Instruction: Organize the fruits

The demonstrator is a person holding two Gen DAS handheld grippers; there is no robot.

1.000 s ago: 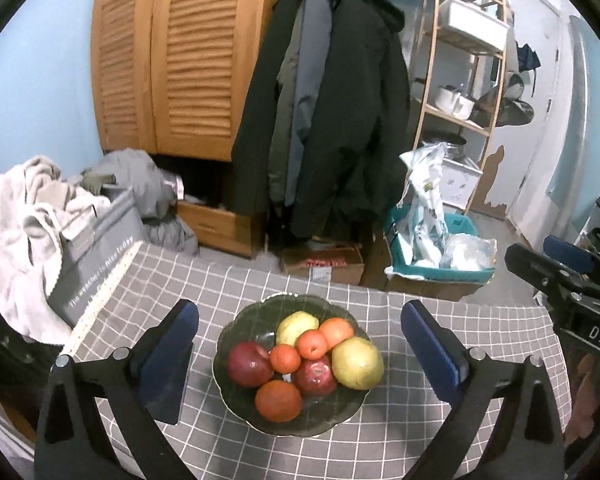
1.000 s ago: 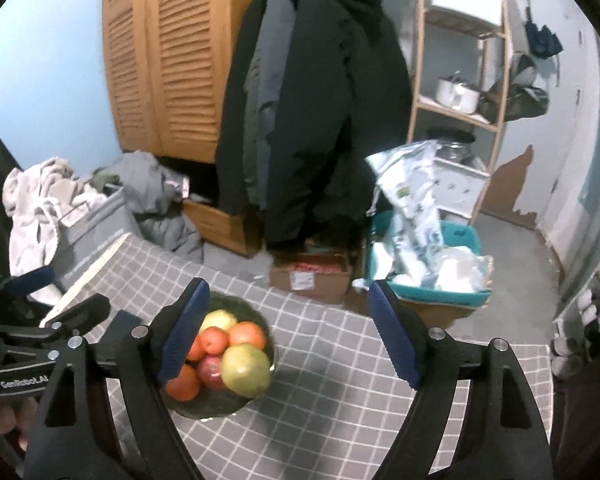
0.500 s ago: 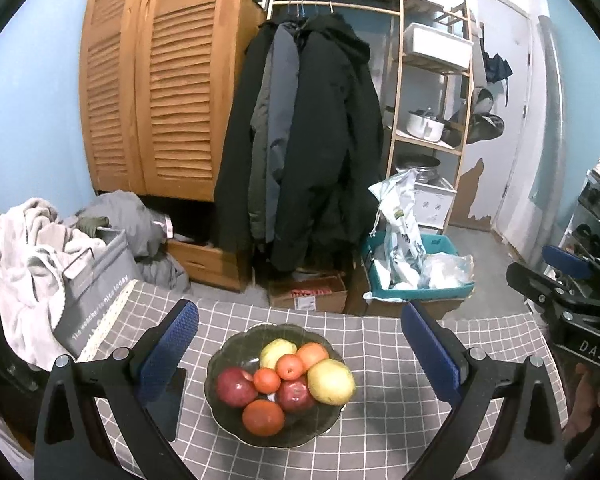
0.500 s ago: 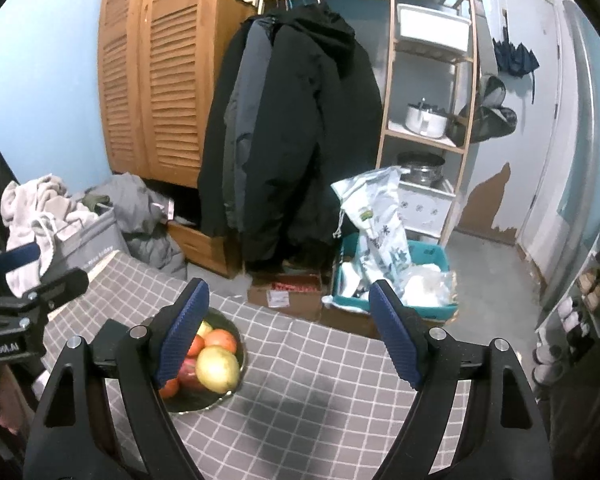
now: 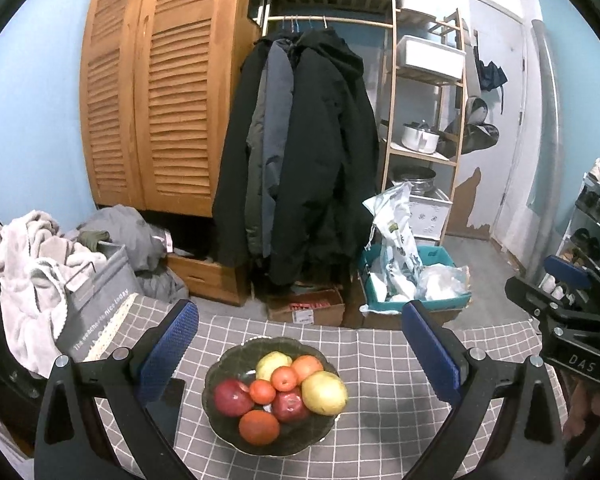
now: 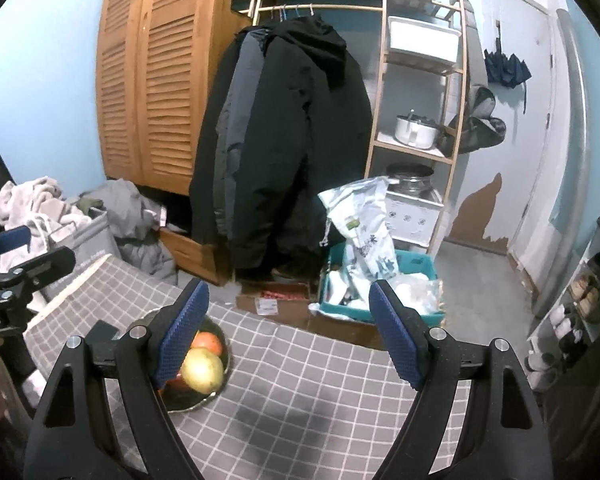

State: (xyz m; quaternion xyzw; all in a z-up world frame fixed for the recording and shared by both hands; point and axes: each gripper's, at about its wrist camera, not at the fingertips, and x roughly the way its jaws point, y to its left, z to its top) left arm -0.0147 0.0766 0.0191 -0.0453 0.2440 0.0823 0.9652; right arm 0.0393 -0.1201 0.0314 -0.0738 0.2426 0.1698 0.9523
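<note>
The bowl of fruit sits on the tabletop straight ahead of the left gripper, nearer it than the right gripper; both grippers' jaws stand wide apart, empty.

Both the left gripper and right gripper have black frames, silver screws and blue textured fingers.

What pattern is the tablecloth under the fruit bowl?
Grey with a white grid check; the tablecloth shows best in the left wrist view.
</note>
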